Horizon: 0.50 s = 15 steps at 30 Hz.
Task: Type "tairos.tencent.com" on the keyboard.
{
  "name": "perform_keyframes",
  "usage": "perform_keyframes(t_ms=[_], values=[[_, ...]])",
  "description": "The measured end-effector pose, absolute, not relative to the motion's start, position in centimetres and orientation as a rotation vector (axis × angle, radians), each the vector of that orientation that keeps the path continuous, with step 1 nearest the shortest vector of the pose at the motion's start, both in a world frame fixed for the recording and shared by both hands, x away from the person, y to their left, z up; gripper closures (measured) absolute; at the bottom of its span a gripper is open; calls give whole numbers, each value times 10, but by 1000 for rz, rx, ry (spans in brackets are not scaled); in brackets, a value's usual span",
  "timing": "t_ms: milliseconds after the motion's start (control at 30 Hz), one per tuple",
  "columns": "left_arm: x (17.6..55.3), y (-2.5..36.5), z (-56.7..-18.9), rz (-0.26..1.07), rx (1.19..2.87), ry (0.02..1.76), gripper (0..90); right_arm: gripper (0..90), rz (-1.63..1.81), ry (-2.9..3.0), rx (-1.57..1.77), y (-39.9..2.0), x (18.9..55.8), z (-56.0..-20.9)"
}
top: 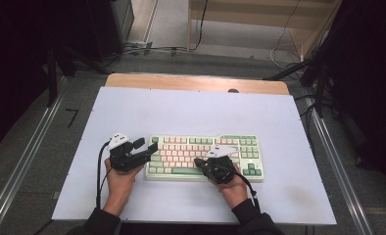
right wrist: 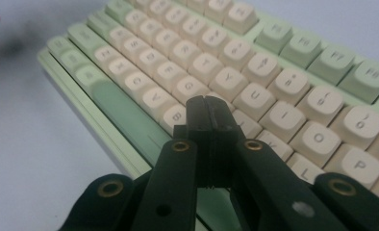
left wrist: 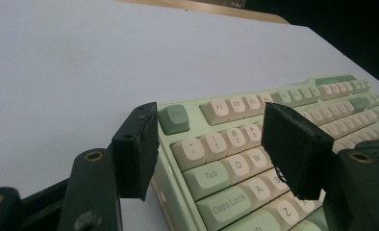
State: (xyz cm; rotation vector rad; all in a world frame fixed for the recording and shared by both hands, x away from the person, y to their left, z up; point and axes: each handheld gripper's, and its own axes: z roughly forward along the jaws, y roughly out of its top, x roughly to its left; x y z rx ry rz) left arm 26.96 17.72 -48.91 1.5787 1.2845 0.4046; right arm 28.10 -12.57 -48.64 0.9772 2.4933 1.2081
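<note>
A pale worktop [top: 191,110] carries a green and cream keyboard [top: 205,157], which lies a little toward the person's edge and roughly centred between the two hands. The keyboard sits flat, its long side parallel to the near edge.

The left gripper [top: 143,149] stands at the keyboard's left end with its jaws spread wide. In the left gripper view [left wrist: 209,144] one jaw hangs outside the case, beside the Esc corner, and the other hangs over the number and letter rows, so the left edge of the board lies between them. Whether either jaw touches the case I cannot tell.

The right gripper [top: 199,161] reaches over the lower middle of the board with its jaws pressed together, holding nothing. In the right gripper view [right wrist: 208,113] their joined tip points down at the bottom letter row, just by the B key [right wrist: 176,115] and the long green space bar [right wrist: 125,118].

The step in hand looks like steadying the board with the left while the right pokes a key. The next move likely calls for a short, straight descent of the closed tip onto one keycap, square enough not to catch its neighbours.
</note>
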Motion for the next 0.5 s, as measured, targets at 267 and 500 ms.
perform_keyframes(t_ms=[267,500], values=[[270,177,-489,400,1577,1281,388,528,1342,2380,1062,-151,287,-470],[269,175,-489,385,1582,1261,393,401,1367,2303,1184,-174,295,-466]])
